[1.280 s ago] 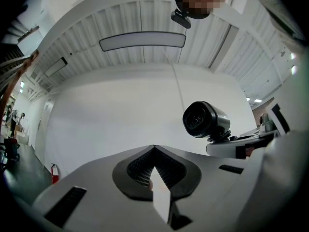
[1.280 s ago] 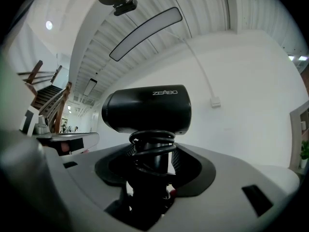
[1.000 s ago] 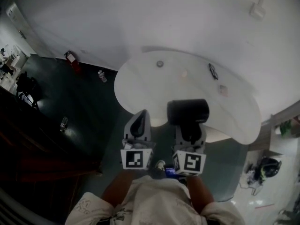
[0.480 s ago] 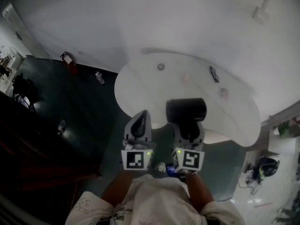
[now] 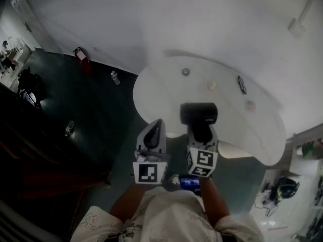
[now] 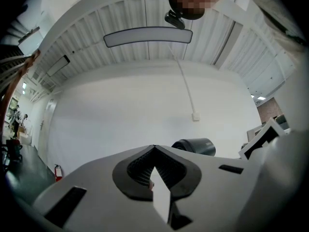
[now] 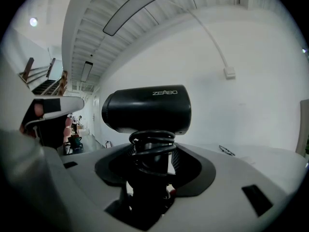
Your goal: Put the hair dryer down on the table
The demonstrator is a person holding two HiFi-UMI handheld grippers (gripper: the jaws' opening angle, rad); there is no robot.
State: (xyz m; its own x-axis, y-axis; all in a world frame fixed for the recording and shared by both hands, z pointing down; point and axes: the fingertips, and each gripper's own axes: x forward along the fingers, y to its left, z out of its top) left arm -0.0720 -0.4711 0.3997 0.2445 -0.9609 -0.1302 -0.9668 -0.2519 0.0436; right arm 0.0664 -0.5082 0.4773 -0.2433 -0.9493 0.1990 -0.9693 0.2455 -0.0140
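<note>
The black hair dryer (image 5: 199, 113) is held above the near rim of the white rounded surface (image 5: 161, 92), its barrel crosswise and its handle pointing back toward the person. Whether it touches the surface cannot be told. The right tool (image 5: 201, 131) is clamped on the handle; in the right gripper view the jaws press on the handle just below a dark coil of cable (image 7: 152, 144) wound round it, and the barrel stands over them. This tool points out nearly level, dipped a little toward the surface, with the forearm straight behind it.

The left tool (image 5: 153, 134) is alongside, just left of the right one and apart from the dryer. Its jaws meet at the tips with nothing between them. It sits over the dark floor (image 5: 96, 110) just short of the surface's near edge.

Ahead of the dryer the middle of the surface lies bare. Farther out, toward the wall (image 5: 151, 19), lie a small round thing (image 5: 185, 71), a small pale thing (image 5: 211, 85), a dark ring-shaped thing (image 5: 241, 84) and another pale thing (image 5: 251, 105), all well apart from the dryer. On the floor at left stand a red fire extinguisher (image 5: 81, 54) and a bottle (image 5: 115, 77).
</note>
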